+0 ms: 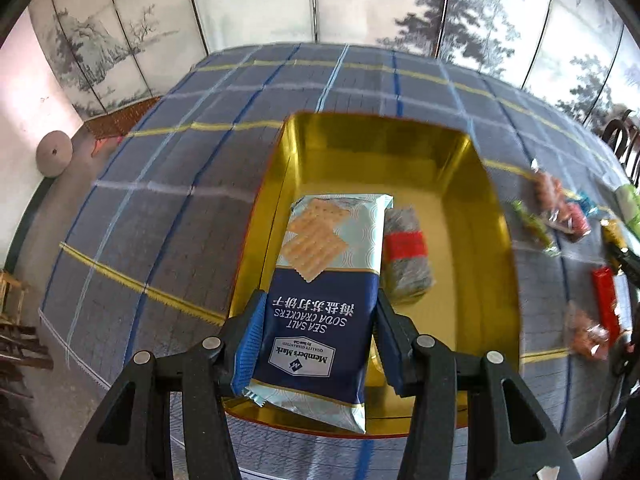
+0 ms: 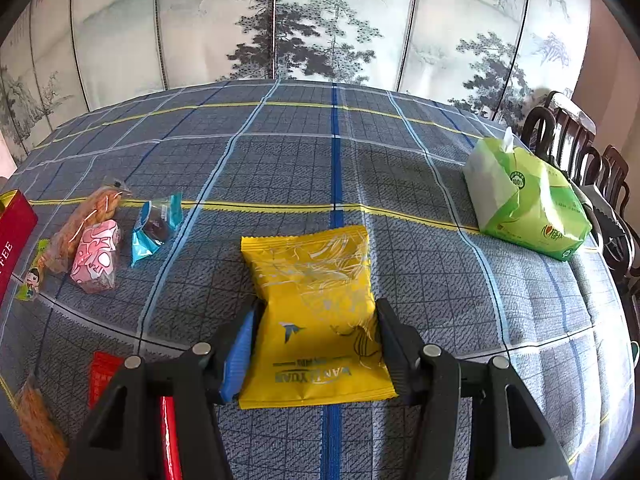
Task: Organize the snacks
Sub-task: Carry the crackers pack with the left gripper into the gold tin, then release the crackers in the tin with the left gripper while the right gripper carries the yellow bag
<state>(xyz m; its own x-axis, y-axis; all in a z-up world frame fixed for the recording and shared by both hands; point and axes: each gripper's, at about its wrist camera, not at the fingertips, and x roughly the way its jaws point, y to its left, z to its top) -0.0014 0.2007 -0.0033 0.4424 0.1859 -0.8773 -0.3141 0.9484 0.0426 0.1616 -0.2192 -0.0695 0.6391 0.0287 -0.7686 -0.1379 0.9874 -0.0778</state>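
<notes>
Snacks lie on a round table under a blue-grey checked cloth (image 1: 160, 200), before a painted folding screen (image 1: 248, 4). Left wrist view: the left gripper (image 1: 318, 340) clamps a soda cracker pack (image 1: 320, 300) at lower centre, over a gold tin tray (image 1: 472, 248) holding one wrapped snack (image 1: 404, 256).

Right wrist view: the right gripper (image 2: 316, 344) pinches a yellow snack packet (image 2: 316, 312) at lower centre; a green tissue pack (image 2: 524, 200) sits upper right.

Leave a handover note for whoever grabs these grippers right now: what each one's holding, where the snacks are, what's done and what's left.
Left gripper: shut on the soda cracker pack, over the gold tin.
Right gripper: shut on the yellow snack bag, above the tablecloth.
Done: one dark wrapped snack lies in the tin.
Left: release the crackers, bring the yellow bag, then the loose snacks, such as the pink packet and blue packet.
</notes>
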